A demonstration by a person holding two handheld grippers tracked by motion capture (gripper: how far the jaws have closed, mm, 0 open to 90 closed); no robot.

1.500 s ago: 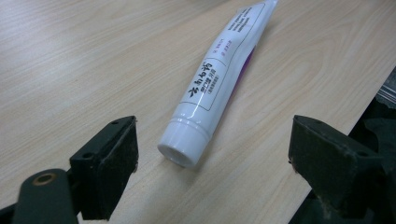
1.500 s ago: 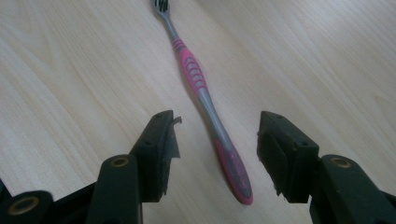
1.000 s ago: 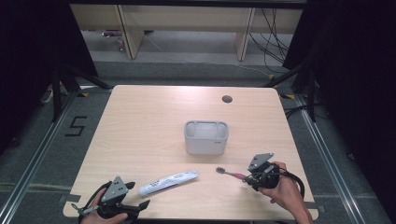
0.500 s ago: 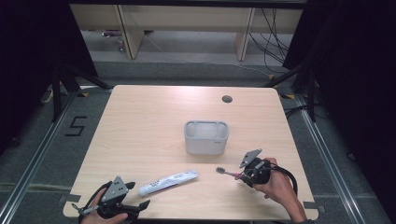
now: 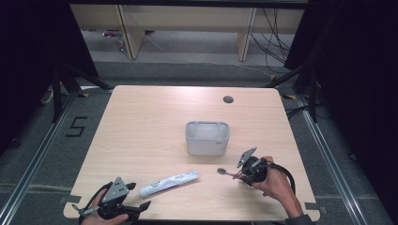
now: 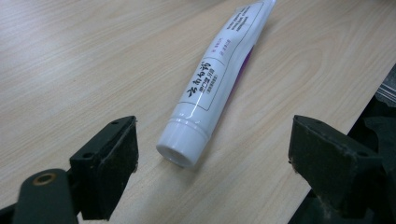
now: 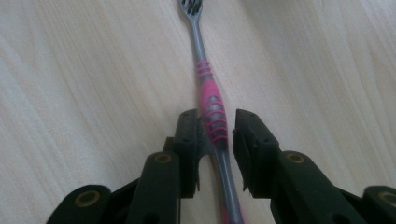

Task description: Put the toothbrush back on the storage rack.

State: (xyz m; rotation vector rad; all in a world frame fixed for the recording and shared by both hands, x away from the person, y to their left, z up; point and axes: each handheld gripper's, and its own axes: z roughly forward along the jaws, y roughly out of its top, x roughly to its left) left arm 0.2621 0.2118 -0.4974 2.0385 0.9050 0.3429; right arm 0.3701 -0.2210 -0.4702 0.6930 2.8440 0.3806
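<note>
right hand-held gripper (image 7: 215,133) closing in on toothbrush (image 7: 209,100), not pinched yet | left hand-held gripper (image 6: 212,156) wide open by toothpaste (image 6: 212,86) | I've still got both lying on counter (image 5: 141,126), nothing lifted

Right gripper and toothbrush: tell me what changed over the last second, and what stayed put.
The right gripper slid a little left along the table toward the brush head, and its jaws have just been closing around the pink-and-grey toothbrush handle, which lies between them; a small gap shows on one side, so no firm grip yet. The toothbrush, toothpaste tube, white container and left gripper stayed where they were.
</note>
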